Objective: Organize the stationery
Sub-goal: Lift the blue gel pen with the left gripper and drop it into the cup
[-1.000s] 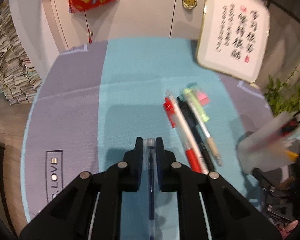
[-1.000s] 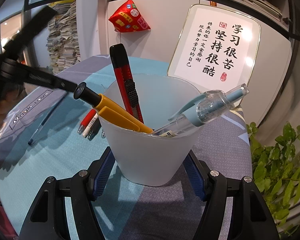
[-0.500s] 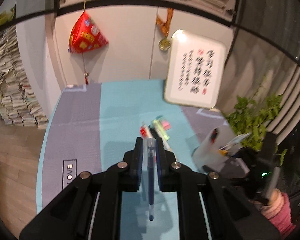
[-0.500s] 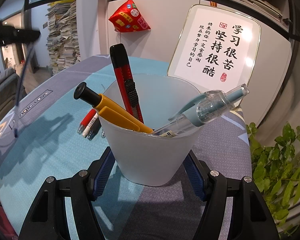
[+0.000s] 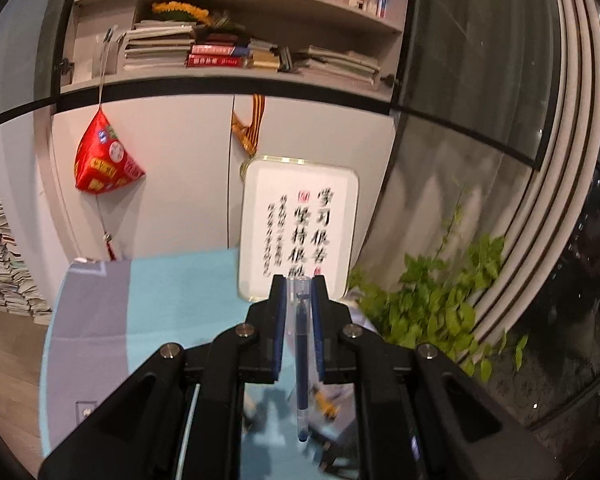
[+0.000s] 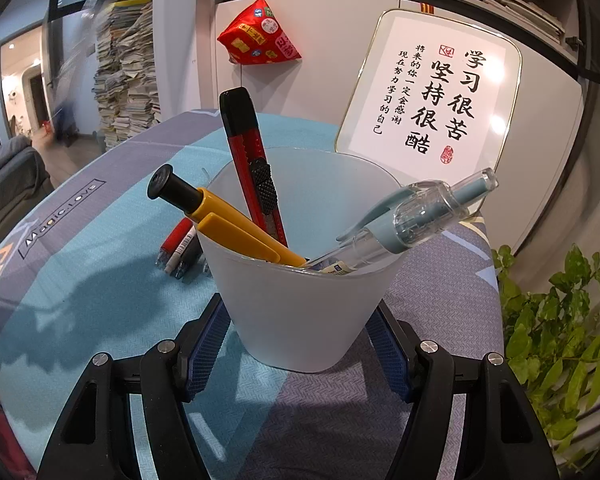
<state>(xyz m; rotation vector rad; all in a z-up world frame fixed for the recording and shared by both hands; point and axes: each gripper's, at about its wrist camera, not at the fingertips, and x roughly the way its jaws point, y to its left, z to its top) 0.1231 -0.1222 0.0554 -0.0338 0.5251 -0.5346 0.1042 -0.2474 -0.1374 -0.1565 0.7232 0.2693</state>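
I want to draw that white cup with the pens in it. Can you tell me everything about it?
The cup is frosted white plastic, wide at the rim and narrower at the base. It stands upright on the teal and grey tablecloth, clamped between the blue pads of the right gripper. Inside lean a red utility knife, a yellow pen with a black end and a clear pale-blue pen.

My left tool (image 5: 299,288) is black with blue pads, pinching a dark blue pen (image 5: 301,364). The frosted white cup (image 6: 304,300) holds a red-and-black utility knife (image 6: 252,164), a yellow-and-black pen (image 6: 220,216) and a pale blue clear pen (image 6: 416,216). The bench cloth (image 6: 100,280) is teal and grey.
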